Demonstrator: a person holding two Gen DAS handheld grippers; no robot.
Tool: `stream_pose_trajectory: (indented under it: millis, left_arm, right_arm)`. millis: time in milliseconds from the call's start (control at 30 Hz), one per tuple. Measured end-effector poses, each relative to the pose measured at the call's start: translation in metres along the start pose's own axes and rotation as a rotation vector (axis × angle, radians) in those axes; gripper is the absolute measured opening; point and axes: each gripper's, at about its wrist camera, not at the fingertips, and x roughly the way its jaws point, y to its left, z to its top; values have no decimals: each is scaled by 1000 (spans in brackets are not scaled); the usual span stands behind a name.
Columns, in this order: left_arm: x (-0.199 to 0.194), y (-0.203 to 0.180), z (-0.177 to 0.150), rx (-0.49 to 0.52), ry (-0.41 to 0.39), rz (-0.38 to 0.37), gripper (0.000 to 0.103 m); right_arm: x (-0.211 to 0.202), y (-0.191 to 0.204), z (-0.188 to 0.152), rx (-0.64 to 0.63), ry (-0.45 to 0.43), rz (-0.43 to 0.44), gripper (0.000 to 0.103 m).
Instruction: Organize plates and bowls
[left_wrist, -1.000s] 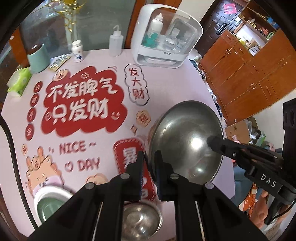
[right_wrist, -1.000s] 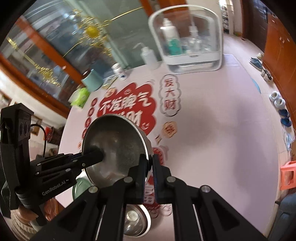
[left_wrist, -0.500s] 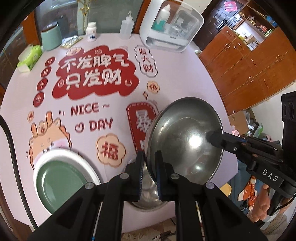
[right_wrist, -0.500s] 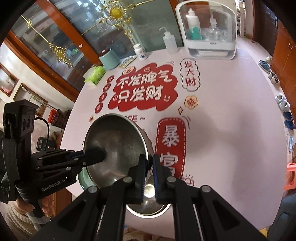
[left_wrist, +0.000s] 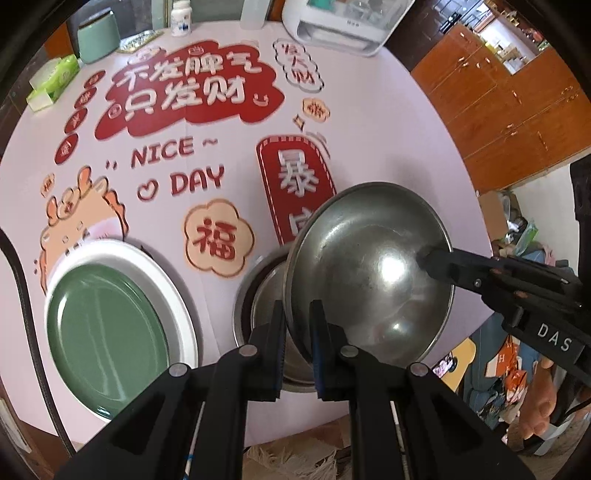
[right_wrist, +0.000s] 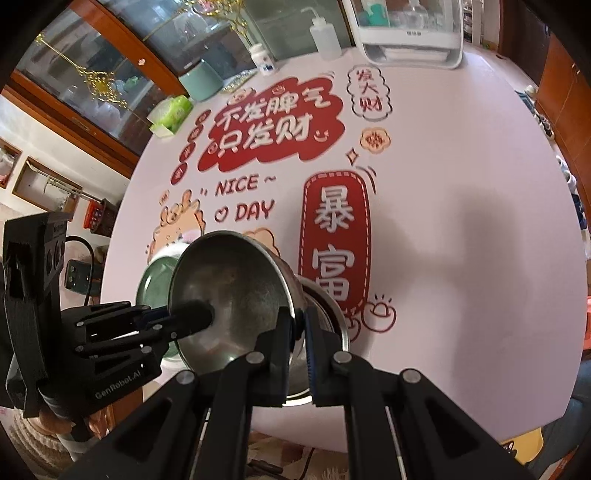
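A large steel bowl (left_wrist: 369, 273) is held in the air between both grippers, tilted, above a second steel bowl (left_wrist: 264, 295) standing on the table near its front edge. My left gripper (left_wrist: 297, 314) is shut on the big bowl's near rim. My right gripper (right_wrist: 300, 323) is shut on the opposite rim; the bowl (right_wrist: 229, 291) fills the lower left of the right wrist view, with the lower bowl (right_wrist: 328, 314) under it. A green plate with a white rim (left_wrist: 107, 325) lies to the left of the lower bowl; it also shows in the right wrist view (right_wrist: 155, 277).
The round pink table (right_wrist: 461, 184) carries red printed decorations. At its far side stand a white storage box (right_wrist: 410, 33), a squeeze bottle (right_wrist: 325, 37), a pill bottle (left_wrist: 181, 16), a mint canister (left_wrist: 98, 37) and a green tissue pack (left_wrist: 53, 79). Wooden cabinets (left_wrist: 509, 107) stand at right.
Both grippers with the big bowl have pulled back toward the table's front edge and lowered over the second steel bowl. The green plate has come fully into view.
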Motion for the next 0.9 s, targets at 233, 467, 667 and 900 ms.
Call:
stream_pose_trajectory:
  millis: [233,467,667,900]
  left_arm:
    - [28,2,-14,-6,51,7,10]
    - [51,4,-21,-12,87,24,10]
    - [61,6,-25,-14,100,36,10]
    - [65,7,-28,-2,94,56,10]
  right_arm:
    - [26,-9,-14,18,63,-8,7]
    - [45,-15,-23,24,112,-14,7]
    - [54,-15,-26,19,135,-17,7]
    - [62,-15,-26,4,148,-27,7]
